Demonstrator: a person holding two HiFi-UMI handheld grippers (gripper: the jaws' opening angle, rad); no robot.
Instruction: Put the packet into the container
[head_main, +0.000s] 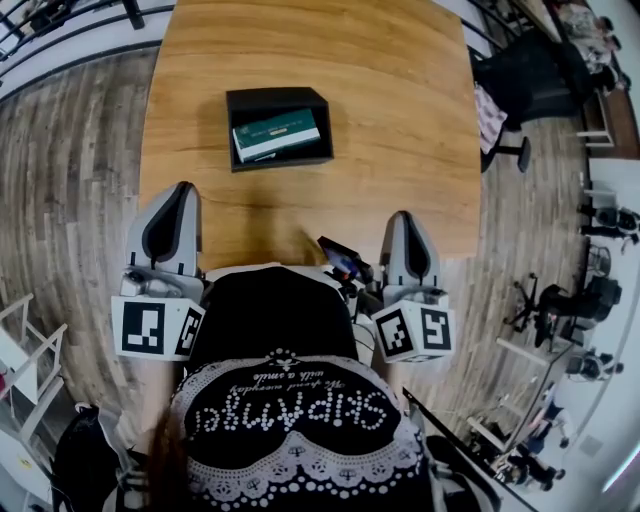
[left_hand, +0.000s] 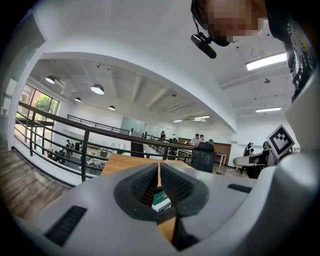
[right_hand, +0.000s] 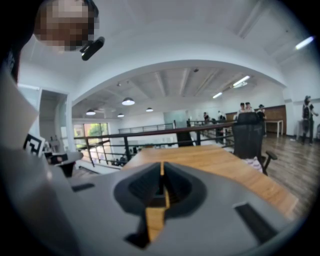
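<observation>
Packet (head_main: 276, 135) lies inside the black container (head_main: 275, 97), green-and-white face up, on the far half of the wooden table (head_main: 400, 120). The person stands at the table's near edge with the left gripper (head_main: 178, 192) and the right gripper (head_main: 402, 220) both clenched tight on nothing, pointing at the box but well apart from it. By the look of it the placing step is done. Any next move would seem to call only for drawing both grippers away without knocking the box.
</observation>
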